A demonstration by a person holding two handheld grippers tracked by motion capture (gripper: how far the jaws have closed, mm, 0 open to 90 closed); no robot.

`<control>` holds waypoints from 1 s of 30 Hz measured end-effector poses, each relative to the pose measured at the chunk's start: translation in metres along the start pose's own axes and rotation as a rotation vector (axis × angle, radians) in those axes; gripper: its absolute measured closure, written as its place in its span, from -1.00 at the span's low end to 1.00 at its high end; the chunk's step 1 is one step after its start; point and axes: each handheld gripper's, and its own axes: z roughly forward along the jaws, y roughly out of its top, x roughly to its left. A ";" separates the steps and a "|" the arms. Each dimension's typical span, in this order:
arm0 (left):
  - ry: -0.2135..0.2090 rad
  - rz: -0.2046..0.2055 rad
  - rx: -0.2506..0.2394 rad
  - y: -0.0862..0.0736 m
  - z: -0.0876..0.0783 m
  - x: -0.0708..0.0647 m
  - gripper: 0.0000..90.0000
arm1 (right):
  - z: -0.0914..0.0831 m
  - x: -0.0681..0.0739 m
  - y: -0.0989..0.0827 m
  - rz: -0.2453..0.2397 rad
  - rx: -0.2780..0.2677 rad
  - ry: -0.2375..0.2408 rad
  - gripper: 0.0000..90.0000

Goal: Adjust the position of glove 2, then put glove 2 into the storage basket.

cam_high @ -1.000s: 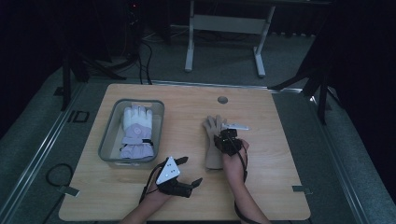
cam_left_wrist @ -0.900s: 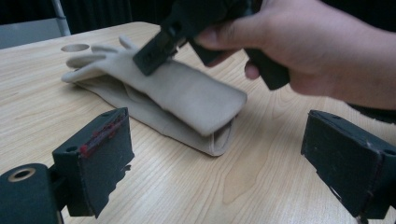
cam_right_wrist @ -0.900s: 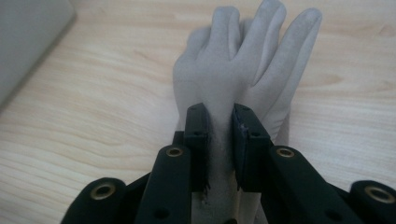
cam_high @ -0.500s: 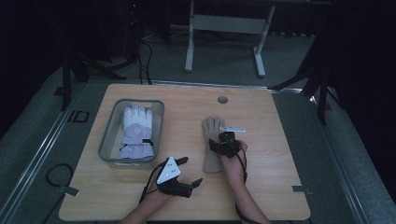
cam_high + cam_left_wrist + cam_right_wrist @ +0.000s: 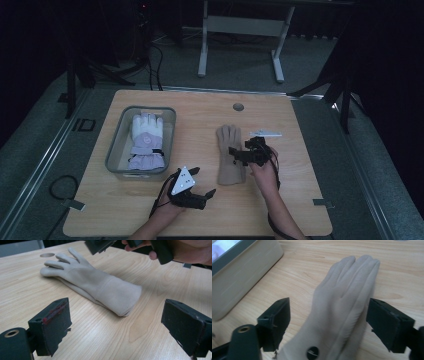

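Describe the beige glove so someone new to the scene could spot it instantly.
On the wooden table, look right of the grey bin that holds a white-and-lilac ski glove. The beige glove lies flat on the bare wood, fingers pointing away from the person. Unlike the padded one, it is thin, plain and long-cuffed.

Beige glove (image 5: 337,315) cuff cut off at bottom edge, grey bin (image 5: 239,272) cropped at left

- Glove (image 5: 230,155) lies flat on table (image 5: 300,200), right of bin (image 5: 114,145).
- Second glove (image 5: 146,141) lies in bin.
- Table hole (image 5: 238,107) behind glove.
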 end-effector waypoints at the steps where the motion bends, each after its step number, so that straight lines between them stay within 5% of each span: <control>1: -0.001 -0.002 0.010 0.001 0.000 0.000 -0.78 | -0.001 -0.003 -0.001 -0.016 -0.003 0.018 -0.56; 5: -0.017 -0.013 0.032 0.004 0.003 0.001 -0.78 | -0.009 -0.014 -0.006 0.018 -0.021 0.069 -0.63; 9: -0.032 0.025 0.049 0.010 0.006 -0.001 -0.76 | -0.014 -0.018 -0.007 0.059 0.013 0.074 -0.72; 17: -0.082 0.167 0.109 0.031 0.025 -0.014 -0.76 | -0.010 -0.023 0.005 0.074 0.015 0.079 -0.68; 18: -0.088 0.202 0.138 0.037 0.033 -0.017 -0.74 | -0.005 -0.028 0.010 0.090 0.015 0.085 -0.55; 22: -0.111 0.213 0.145 0.044 0.044 -0.019 -0.52 | 0.006 -0.034 0.020 0.102 0.028 0.065 -0.40; 25: -0.142 0.260 0.147 0.054 0.061 -0.028 -0.39 | 0.024 -0.045 0.029 0.143 0.056 0.064 -0.28; 28: -0.159 0.281 0.177 0.059 0.071 -0.031 -0.39 | 0.034 -0.048 0.030 0.165 0.085 0.072 -0.32; 30: -0.145 0.313 0.242 0.059 0.083 -0.032 -0.41 | 0.047 -0.049 0.030 0.178 0.116 0.070 -0.38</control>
